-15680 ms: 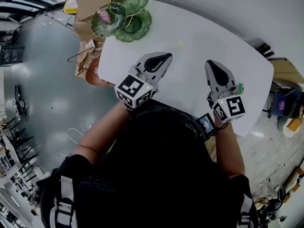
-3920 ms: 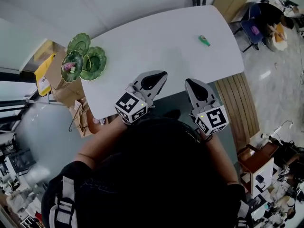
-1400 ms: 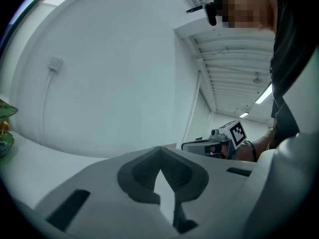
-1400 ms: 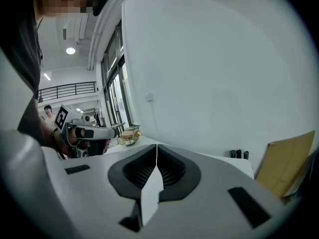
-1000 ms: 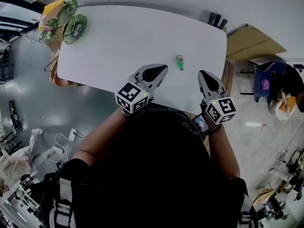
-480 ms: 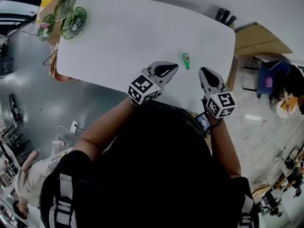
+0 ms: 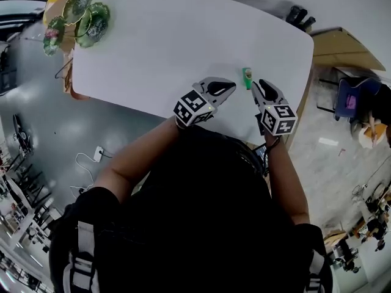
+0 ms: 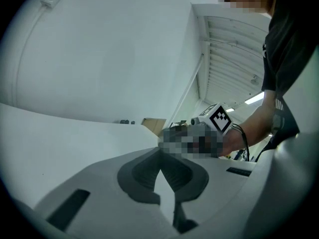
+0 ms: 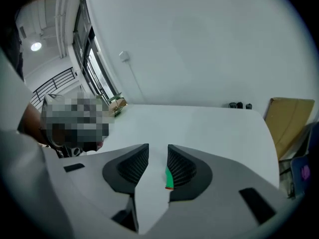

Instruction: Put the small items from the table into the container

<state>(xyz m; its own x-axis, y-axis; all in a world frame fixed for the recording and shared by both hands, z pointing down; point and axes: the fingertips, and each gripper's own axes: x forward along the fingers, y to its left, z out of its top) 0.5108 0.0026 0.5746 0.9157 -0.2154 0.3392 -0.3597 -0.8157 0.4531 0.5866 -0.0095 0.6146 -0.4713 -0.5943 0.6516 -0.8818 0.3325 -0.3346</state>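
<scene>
Grey polished floor (image 7: 36, 133) spreads round a long white table (image 7: 171, 35), with a flat cardboard sheet (image 7: 342, 47) off its right end. Up at the far left corner sits a cluster of green leaf-shaped dishes (image 7: 79, 17). From the head view I can't quite tell whether it rests on the table or on something just beside it. Both my arms reach over the near edge. My left claw (image 7: 223, 89) hangs over bare table with its tips pressed together and nothing in them. My right claw (image 7: 261, 85) tilts downward just beside it, and its jaws are opening. The small green item (image 7: 247, 76) lies on the table near the right end, well apart from the dishes. In the right gripper view it shows in the gap between my right claw's jaws, close along the right-hand pad (image 9: 182, 166), and I see no squeeze on it.
</scene>
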